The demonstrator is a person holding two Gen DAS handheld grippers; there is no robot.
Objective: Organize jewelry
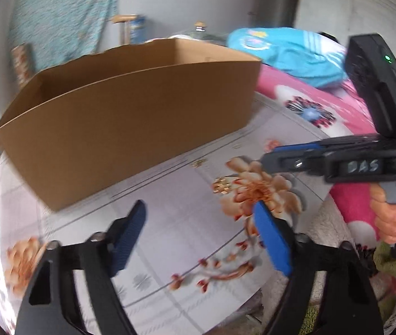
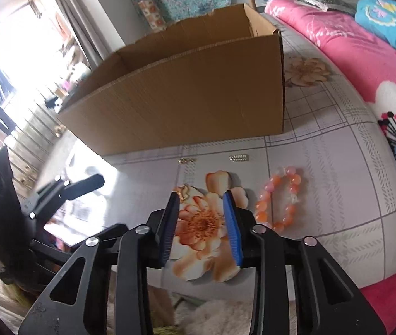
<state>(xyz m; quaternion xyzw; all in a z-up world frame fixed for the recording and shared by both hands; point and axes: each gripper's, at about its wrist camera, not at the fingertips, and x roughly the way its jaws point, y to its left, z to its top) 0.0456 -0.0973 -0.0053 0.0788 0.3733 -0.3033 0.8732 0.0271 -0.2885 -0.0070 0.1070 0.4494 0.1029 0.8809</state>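
Floral-printed bedsheet (image 2: pixel 323 167) bearing small jewelry before a cardboard box (image 2: pixel 186 106); right gripper (image 2: pixel 200 217) part-open and empty over a gold ring (image 2: pixel 182 192), left gripper (image 1: pixel 198 237) wide and empty; the thin ring may slip the pads, the bead bracelet (image 2: pixel 278 198) just beside risks a knock.

orange-pink bead bracelet (image 2: pixel 278 198) lies flat on the floral cloth, gold piece (image 2: pixel 183 191) to its left, open cardboard box (image 2: pixel 186 106) behind

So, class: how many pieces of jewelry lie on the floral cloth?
4: beaded bracelet rightmost; gold piece left of it; gold clip and silver clip near the box. Others may be hidden.
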